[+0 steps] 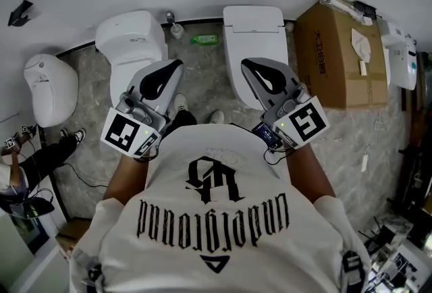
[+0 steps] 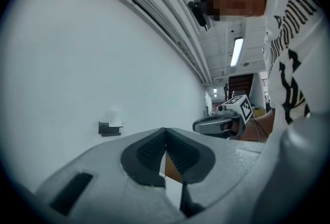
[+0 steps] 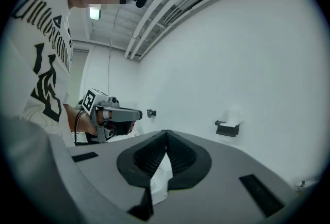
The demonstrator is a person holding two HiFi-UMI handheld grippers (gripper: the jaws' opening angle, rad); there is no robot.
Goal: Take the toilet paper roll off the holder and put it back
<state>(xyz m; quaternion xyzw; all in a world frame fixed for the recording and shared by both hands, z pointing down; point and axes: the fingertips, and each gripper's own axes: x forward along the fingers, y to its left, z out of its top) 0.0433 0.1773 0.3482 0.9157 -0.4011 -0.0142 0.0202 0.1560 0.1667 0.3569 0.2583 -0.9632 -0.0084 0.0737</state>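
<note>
Here, close in, the grey left gripper [image 1: 178, 63] and grey right gripper [image 1: 245, 63] are both closed tip to tip, empty. Beyond, well apart, the white toilet paper roll [image 3: 234, 116] sits on its black wall-mounted holder [image 3: 226, 129].

Grey marbled floor [image 1: 385, 143] carries a white toilet [image 1: 131, 38] at its far edge, a second white toilet [image 1: 254, 32] just right of it, a green bottle [image 1: 204, 40] lying between them by the wall, and a cardboard box [image 1: 337, 62] toward the far right corner.
</note>
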